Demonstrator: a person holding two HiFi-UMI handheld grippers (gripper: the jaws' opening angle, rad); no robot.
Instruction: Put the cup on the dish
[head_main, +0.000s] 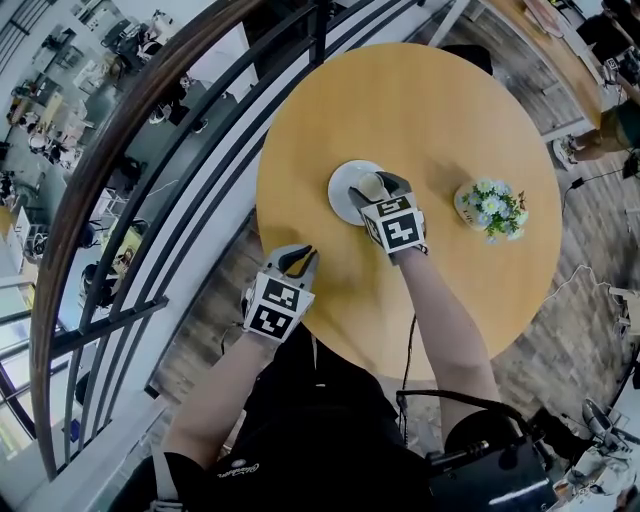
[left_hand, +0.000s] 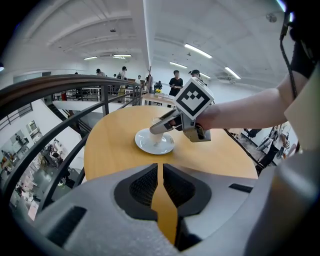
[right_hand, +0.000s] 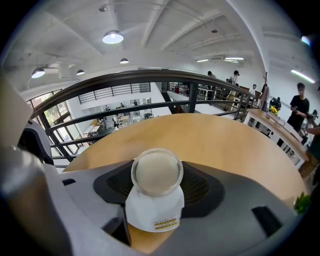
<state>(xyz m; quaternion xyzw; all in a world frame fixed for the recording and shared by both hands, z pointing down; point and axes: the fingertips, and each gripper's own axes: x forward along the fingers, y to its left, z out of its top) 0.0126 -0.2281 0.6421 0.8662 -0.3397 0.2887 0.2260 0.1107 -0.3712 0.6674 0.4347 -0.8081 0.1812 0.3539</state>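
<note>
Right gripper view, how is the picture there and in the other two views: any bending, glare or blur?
Right gripper view: strong fisheye, the railing bows into an arc, corners go black, a ceiling lamp blows out, the cup is sharp. Left gripper view: same bend and dark corners, the dish is crisp. Head view: the railing curves, light on the table is even, no glare.

A: What sort of place are we in?
B: Upper gallery of a big open-plan office. A curved railing runs left of our round café table, with desks a floor below. Strip lights overhead, people standing far back.
</note>
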